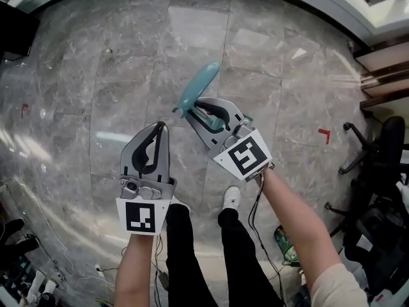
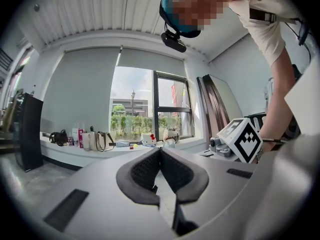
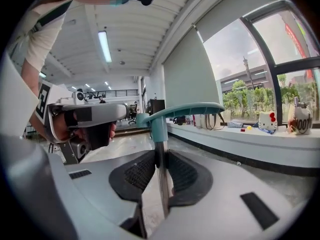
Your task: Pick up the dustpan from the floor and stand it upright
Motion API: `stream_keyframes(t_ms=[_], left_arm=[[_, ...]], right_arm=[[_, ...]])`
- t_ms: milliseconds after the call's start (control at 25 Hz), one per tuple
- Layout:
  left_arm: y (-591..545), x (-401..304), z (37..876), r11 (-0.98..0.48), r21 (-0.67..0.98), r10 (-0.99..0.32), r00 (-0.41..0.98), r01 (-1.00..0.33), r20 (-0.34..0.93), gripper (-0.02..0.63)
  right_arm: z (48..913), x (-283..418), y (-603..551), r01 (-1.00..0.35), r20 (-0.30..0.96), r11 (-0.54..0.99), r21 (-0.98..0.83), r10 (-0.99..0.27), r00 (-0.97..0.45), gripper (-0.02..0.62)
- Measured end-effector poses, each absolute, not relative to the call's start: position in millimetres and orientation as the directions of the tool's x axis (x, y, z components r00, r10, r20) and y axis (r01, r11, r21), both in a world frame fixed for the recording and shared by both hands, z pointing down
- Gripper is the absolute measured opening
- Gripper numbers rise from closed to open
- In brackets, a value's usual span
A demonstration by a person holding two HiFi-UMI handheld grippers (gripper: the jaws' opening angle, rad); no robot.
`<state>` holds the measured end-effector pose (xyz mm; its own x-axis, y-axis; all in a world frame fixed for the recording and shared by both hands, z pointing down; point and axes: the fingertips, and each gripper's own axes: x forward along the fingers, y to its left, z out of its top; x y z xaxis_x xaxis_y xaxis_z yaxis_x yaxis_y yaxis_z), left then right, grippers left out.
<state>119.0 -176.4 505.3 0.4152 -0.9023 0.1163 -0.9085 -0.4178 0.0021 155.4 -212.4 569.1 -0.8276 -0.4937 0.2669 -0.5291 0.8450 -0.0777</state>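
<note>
The dustpan's teal handle grip [image 1: 198, 87] sticks up and away from my right gripper [image 1: 214, 115], over the grey marble floor. In the right gripper view its thin metal pole [image 3: 160, 166] stands upright between the dark pads [image 3: 137, 174], with the teal grip [image 3: 175, 111] curving off above them; the right gripper is shut on the pole. The pan itself is hidden below the gripper. My left gripper [image 1: 158, 130] hangs a little to the left, apart from the dustpan. Its pads [image 2: 145, 171] meet at the tips with nothing between them.
Office chairs [image 1: 377, 155] and cables crowd the right side, with wooden shelves [image 1: 386, 75] beyond. Red tape marks [image 1: 324, 134] lie on the floor. The person's shoe [image 1: 232, 197] stands just below the grippers. A window sill with bags [image 2: 95, 141] runs along the wall.
</note>
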Motion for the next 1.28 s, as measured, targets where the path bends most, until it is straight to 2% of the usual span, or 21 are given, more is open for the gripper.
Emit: stream_keyframes(t_ms=[360,600,760,840,1080,1280], left_arm=[[-157,182,494,-0.437,-0.022,-0.896,0.433,-0.899,0.094,0.011],[-156,200,492,-0.449,-0.024,-0.891,0.446,-0.893,0.09,0.011],[-154,203,483,-0.462,-0.019,-0.884,0.459,-0.887,0.086,0.011],[-153,203,476,-0.469,-0.001,-0.88,0.468,-0.883,0.079,0.011],[-116,207,422,-0.516,0.104,-0.849,0.524,-0.85,0.065,0.011],[-67,217,336,-0.621,0.153,-0.769,0.636,-0.768,0.072,0.011]], right_arm=[[557,203,-195,-0.497,0.24,0.858,-0.126,-0.46,-0.855,0.089],[558,199,-192,-0.477,0.273,0.87,-0.127,-0.432,-0.86,0.091],[540,216,-195,-0.56,0.263,0.821,-0.112,-0.519,-0.813,0.087],[529,228,-192,-0.613,0.258,0.779,-0.136,-0.569,-0.781,0.018],[469,256,-141,-0.742,0.271,0.642,-0.193,-0.692,-0.669,0.017],[368,267,-75,-0.827,0.263,0.54,-0.157,-0.784,-0.562,0.017]])
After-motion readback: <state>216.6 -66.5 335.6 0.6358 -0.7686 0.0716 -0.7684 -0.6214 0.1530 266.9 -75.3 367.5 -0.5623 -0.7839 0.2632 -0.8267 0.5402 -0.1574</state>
